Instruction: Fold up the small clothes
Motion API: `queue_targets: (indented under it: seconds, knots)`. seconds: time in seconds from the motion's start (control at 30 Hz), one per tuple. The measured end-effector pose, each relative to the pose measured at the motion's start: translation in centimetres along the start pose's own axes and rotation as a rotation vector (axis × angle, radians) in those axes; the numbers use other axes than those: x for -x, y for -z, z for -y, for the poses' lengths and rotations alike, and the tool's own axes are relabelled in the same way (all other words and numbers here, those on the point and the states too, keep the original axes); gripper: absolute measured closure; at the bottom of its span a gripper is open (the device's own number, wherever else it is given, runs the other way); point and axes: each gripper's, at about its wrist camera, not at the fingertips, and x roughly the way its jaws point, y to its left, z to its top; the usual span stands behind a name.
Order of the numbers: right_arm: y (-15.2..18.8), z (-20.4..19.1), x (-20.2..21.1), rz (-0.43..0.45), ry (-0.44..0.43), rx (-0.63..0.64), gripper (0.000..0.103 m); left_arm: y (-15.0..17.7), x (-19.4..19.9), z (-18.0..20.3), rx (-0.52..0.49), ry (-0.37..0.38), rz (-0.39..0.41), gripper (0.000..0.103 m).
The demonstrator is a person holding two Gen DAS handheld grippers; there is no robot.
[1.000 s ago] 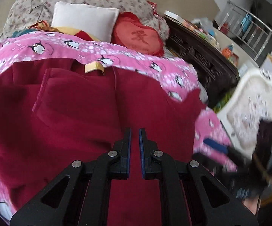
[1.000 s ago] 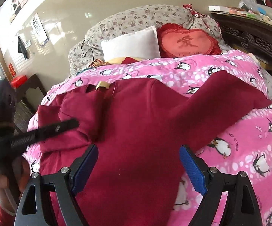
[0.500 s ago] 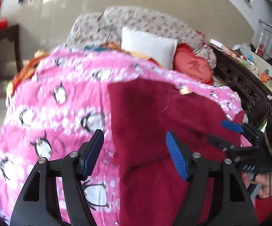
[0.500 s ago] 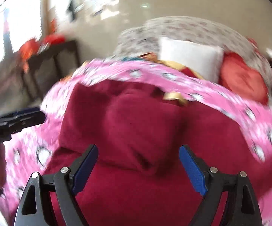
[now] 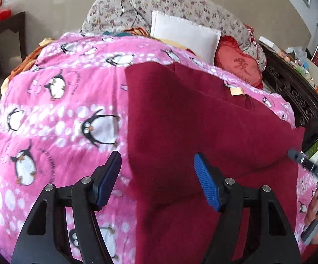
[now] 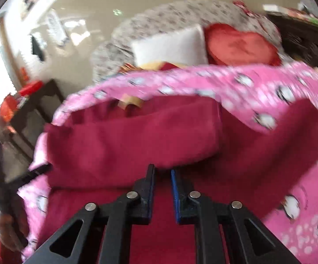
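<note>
A dark red garment (image 5: 192, 121) lies spread on the pink penguin blanket (image 5: 60, 121), its left part folded over the middle and a tan neck tag (image 5: 236, 91) at the far end. My left gripper (image 5: 156, 156) is open above the garment's folded left edge, with nothing gripped. In the blurred right wrist view the right gripper (image 6: 162, 169) hovers over the garment (image 6: 126, 136) near the fold's lower edge. Its jaws are closing to a narrow gap, and I see no cloth pinched between them. The right sleeve (image 6: 308, 121) sticks out over the blanket (image 6: 258, 92).
A white pillow (image 5: 183, 35), a red heart cushion (image 5: 238, 63) and a floral bolster (image 5: 181, 4) sit at the head of the bed. Dark carved furniture (image 5: 295, 92) runs along the right side. A dark side table (image 5: 2, 28) stands at the left.
The left gripper went from shut to open and swung to the garment's left edge, leaving the left part folded over. The right gripper's jaws narrowed from wide to almost closed as it moved.
</note>
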Motion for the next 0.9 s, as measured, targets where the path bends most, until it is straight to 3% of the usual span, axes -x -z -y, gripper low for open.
queue_targets:
  seconds: [0.03,0.1,0.13,0.2,0.3,0.37,0.43,0.57,0.7,0.77,0.8,0.9]
  knots:
    - [0.4,1.1,-0.5,-0.033,0.023,-0.036,0.08,0.0,-0.4,0.3,-0.006,-0.009,-0.005,0.034]
    - [1.1,2.6,0.1,-0.039,-0.032,-0.087,0.076,0.4,-0.9,0.6,-0.011,-0.044,-0.025,0.034]
    - [1.4,2.9,1.0,-0.014,-0.046,-0.087,0.068,0.5,-0.8,0.6,-0.012,-0.041,-0.024,0.034]
    - [1.6,2.6,2.9,0.062,0.008,-0.054,0.061,1.0,0.2,0.9,-0.023,-0.039,0.013,0.034]
    - [1.2,2.1,3.5,0.141,0.012,-0.053,0.06,1.2,0.8,1.7,-0.049,-0.066,0.052,0.034]
    - [0.5,2.1,1.3,0.084,-0.002,-0.048,0.059,1.4,-0.1,2.1,-0.063,-0.074,0.024,0.034]
    - [-0.1,2.3,-1.3,-0.029,0.02,-0.046,0.059,1.7,-0.9,2.1,-0.058,-0.083,0.017,0.034]
    - [-0.1,3.7,3.2,0.066,-0.061,-0.112,0.057,2.8,-1.4,2.3,-0.079,-0.08,0.041,0.034]
    - [0.4,9.3,7.0,0.134,0.069,-0.219,0.051,3.0,-1.7,1.7,-0.076,-0.05,0.05,0.034]
    - [0.7,14.0,7.5,0.132,0.109,-0.355,0.05,3.1,-1.9,1.0,-0.045,-0.021,0.049,0.032]
    - [1.1,17.3,7.5,0.139,0.109,-0.478,0.05,3.2,-2.1,0.7,-0.031,-0.013,0.043,0.032]
    - [1.4,23.6,6.8,0.183,0.051,-0.675,0.05,3.2,-3.0,-0.7,0.033,0.022,0.011,0.032]
